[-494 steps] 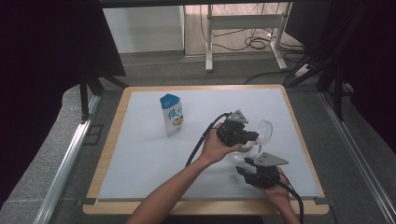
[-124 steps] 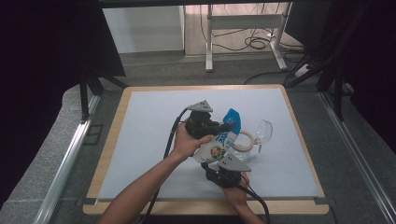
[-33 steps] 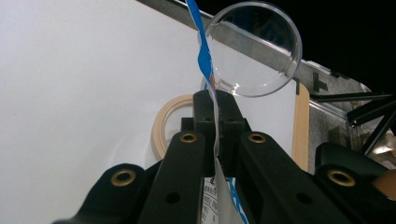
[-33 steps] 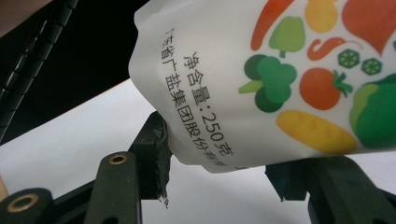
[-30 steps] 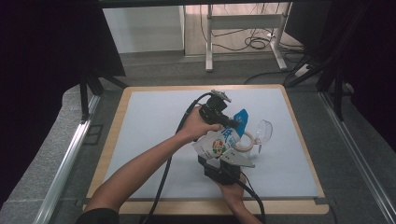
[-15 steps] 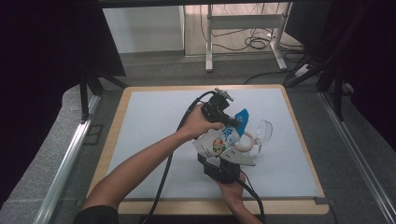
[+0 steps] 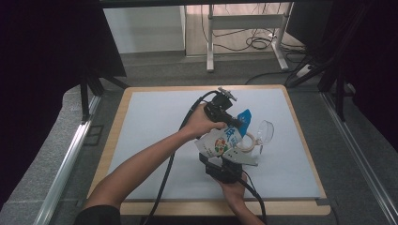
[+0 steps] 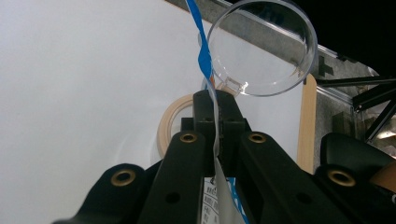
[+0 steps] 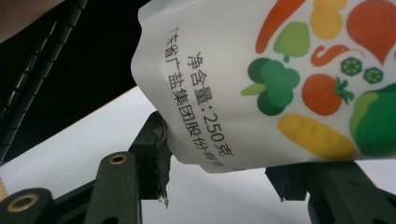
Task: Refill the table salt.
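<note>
Salt pouch (image 7: 220,142), the white one with veggie graphics and a blue top, is up off the white mat (image 7: 150,136), hanging tilted over the right half of the table, toward the near edge, with its blue end leaning at the clear glass bowl (image 7: 264,132) on its wooden ring stand (image 7: 247,141). So the pickup part looks done and it's lined up for pouring, but I can't see anything coming out or whether the top is even torn open yet, so my guess is opening or tipping is what's left. Left gripper (image 8: 214,112) is clamped fully down on the thin blue top seam (image 8: 201,51), jaws pinched flat on it, forearm reaching in diagonally from the near left corner. Right gripper (image 7: 224,165) sits under the pouch from the near edge, jaws about half open and squeezing the fat bottom end, pointing up and away from the person.
</note>
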